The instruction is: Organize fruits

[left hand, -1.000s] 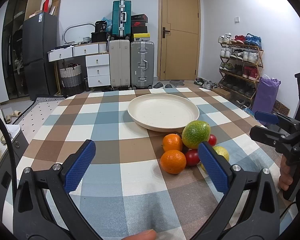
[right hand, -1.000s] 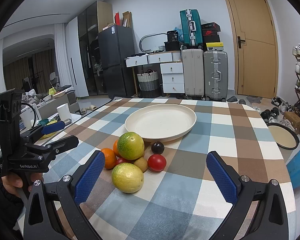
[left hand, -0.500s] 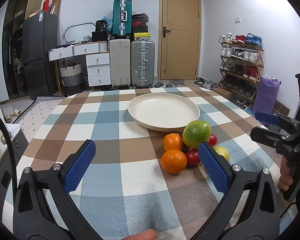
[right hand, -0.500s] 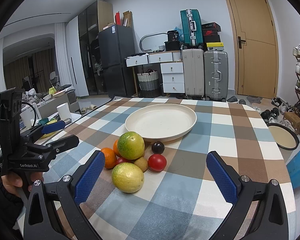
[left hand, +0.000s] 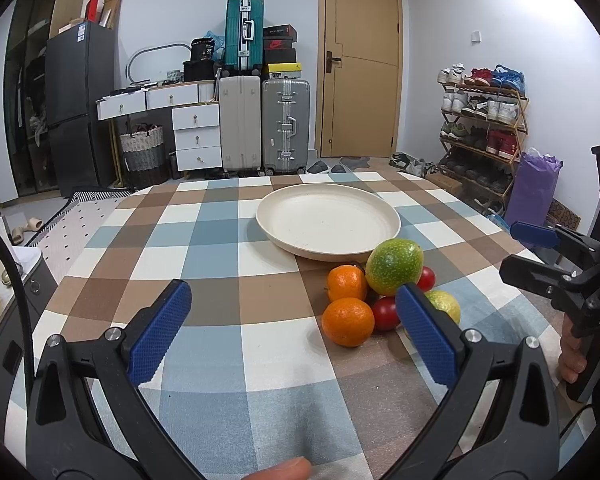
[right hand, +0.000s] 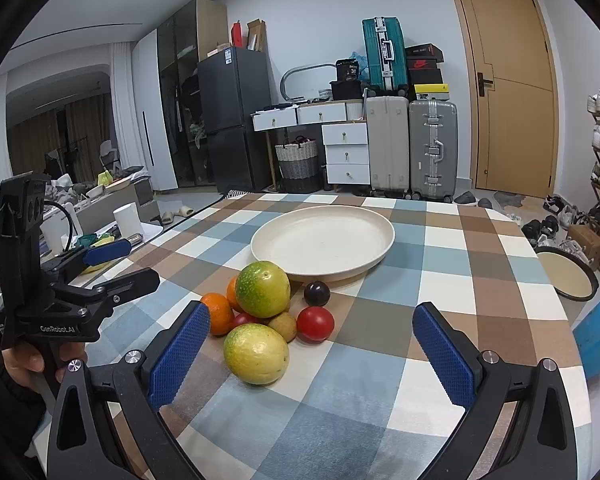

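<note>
Nothing has moved: both my left hand-held gripper [left hand: 292, 312] and right hand-held gripper [right hand: 310, 340] hover with jaws apart over the checked tabletop [left hand: 220, 240], fruits [right hand: 268, 308] piled at six o'clock of the empty cream round plate [right hand: 322, 240], awaiting pickup.

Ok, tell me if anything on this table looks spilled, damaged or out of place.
Nothing spilled or damaged. The fruit pile sits in a heap on the tablecloth beside the empty plate, not on it. Both tongs are open, holding nothing.
</note>
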Available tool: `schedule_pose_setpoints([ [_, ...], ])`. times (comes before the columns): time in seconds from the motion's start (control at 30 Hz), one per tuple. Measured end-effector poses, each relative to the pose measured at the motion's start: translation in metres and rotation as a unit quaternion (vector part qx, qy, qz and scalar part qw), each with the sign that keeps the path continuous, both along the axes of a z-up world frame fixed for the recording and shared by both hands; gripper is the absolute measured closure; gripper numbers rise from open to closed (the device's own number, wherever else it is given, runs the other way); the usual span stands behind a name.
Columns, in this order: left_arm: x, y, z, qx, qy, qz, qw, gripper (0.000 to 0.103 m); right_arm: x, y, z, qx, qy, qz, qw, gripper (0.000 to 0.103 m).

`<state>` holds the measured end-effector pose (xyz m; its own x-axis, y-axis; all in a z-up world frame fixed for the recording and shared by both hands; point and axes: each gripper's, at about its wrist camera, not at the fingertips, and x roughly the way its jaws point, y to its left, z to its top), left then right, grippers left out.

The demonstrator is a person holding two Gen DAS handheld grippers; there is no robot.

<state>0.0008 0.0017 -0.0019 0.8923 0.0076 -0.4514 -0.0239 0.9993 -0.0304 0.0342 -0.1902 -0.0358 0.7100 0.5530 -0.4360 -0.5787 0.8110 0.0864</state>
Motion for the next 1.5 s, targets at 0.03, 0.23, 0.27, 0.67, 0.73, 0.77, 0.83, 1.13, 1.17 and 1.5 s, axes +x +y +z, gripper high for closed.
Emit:
schedule_pose_setpoints([
  [0.03, 0.000, 0.000, -0.001, 0.001, 0.000, -0.001, 1.0000, 0.001, 0.000, 0.000, 0.000, -0.002, -0.001, -0.001, 1.000, 0.000],
  [0.23, 0.002, -0.001, -0.003, 0.002, 0.003, -0.003, 1.0000, 0.001, -0.002, 0.000, 0.001, -0.004, -0.001, 0.000, 1.000, 0.000],
  [0.27, 0.002, -0.001, -0.004, 0.002, 0.004, -0.002, 1.0000, 0.001, -0.002, 0.000, 0.002, -0.004, -0.001, 0.001, 1.000, 0.000],
  [0.67, 0.006, 0.000, -0.004, -0.001, 0.017, 0.009, 0.9998, 0.001, 0.010, 0.005, -0.002, -0.020, 0.033, 0.007, 0.999, 0.000],
  [0.73, 0.007, -0.001, -0.004, -0.001, 0.020, 0.006, 0.9998, 0.001, 0.012, 0.006, -0.003, -0.024, 0.041, 0.006, 0.999, 0.000],
  [0.77, 0.008, -0.001, -0.004, -0.001, 0.021, 0.005, 0.9998, 0.001, 0.013, 0.006, -0.003, -0.026, 0.044, 0.007, 0.999, 0.000],
  [0.83, 0.009, -0.001, -0.004, 0.000, 0.024, 0.004, 0.9997, 0.001, 0.015, 0.010, -0.005, -0.034, 0.050, 0.005, 0.998, 0.000],
  [1.13, 0.025, -0.008, -0.012, 0.002, 0.069, -0.020, 0.9974, 0.001, 0.016, 0.028, -0.011, -0.064, 0.084, 0.006, 0.994, 0.000],
  [1.17, 0.028, -0.009, -0.013, 0.005, 0.078, -0.023, 0.9966, 0.001, 0.017, 0.030, -0.013, -0.065, 0.093, 0.006, 0.993, 0.000],
  [1.5, 0.057, -0.016, -0.033, 0.007, 0.146, -0.039, 0.9885, 0.008, 0.026, 0.039, -0.026, -0.077, 0.145, 0.022, 0.986, 0.001],
])
